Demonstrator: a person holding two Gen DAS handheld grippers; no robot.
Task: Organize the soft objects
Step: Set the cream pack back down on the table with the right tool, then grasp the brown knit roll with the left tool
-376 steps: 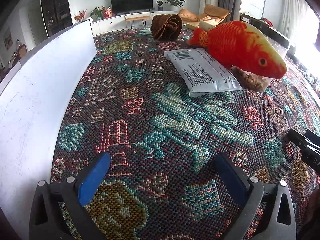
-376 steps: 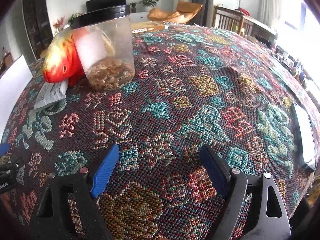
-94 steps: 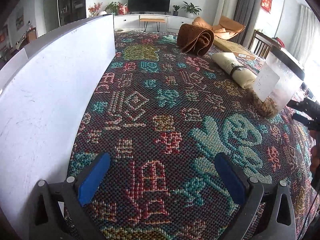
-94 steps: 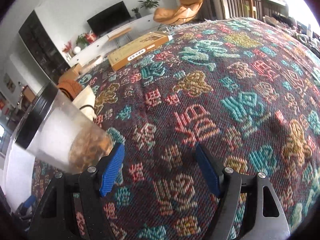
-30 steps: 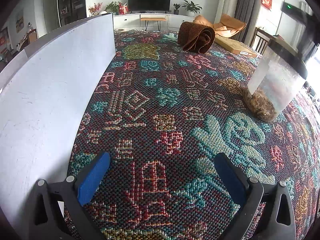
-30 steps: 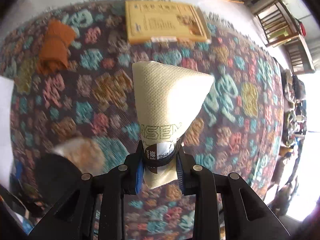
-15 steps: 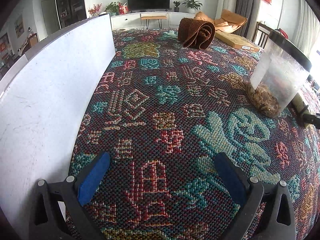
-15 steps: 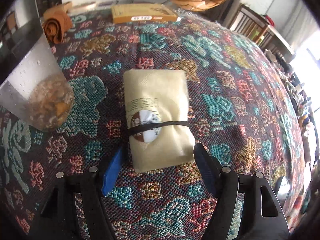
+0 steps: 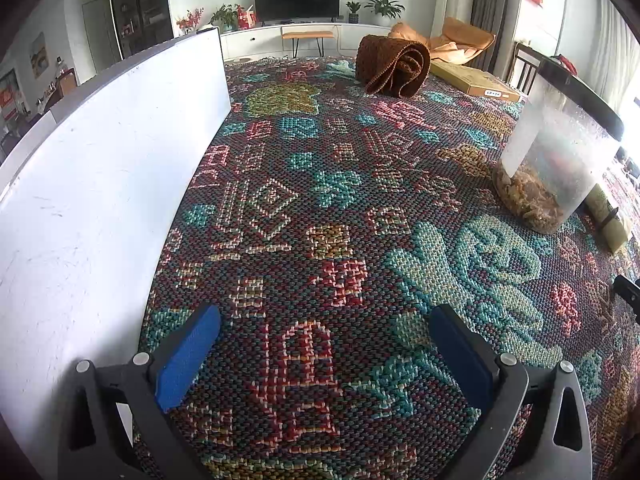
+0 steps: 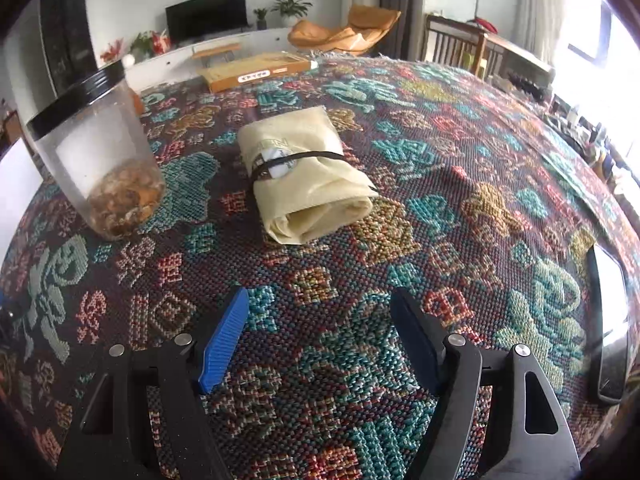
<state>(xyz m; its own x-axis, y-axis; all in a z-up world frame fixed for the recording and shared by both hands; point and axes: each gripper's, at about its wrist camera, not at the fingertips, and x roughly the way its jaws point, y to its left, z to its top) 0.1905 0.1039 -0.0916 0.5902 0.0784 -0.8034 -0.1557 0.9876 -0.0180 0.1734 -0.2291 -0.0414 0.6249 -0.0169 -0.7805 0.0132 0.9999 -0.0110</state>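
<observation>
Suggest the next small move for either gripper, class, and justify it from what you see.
Probably send the left gripper toward the rolled brown knitted mat at the far edge: it lies loose, both grippers are open and empty, and the cream cloth bundle with a black band already rests beside the clear plastic jar, clear of the right gripper.

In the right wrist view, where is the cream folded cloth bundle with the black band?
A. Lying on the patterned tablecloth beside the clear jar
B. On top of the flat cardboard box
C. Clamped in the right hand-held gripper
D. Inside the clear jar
A: the cream cloth bundle lies flat on the patterned tablecloth, right of the clear jar, ahead of the open, empty right hand-held gripper.
</observation>
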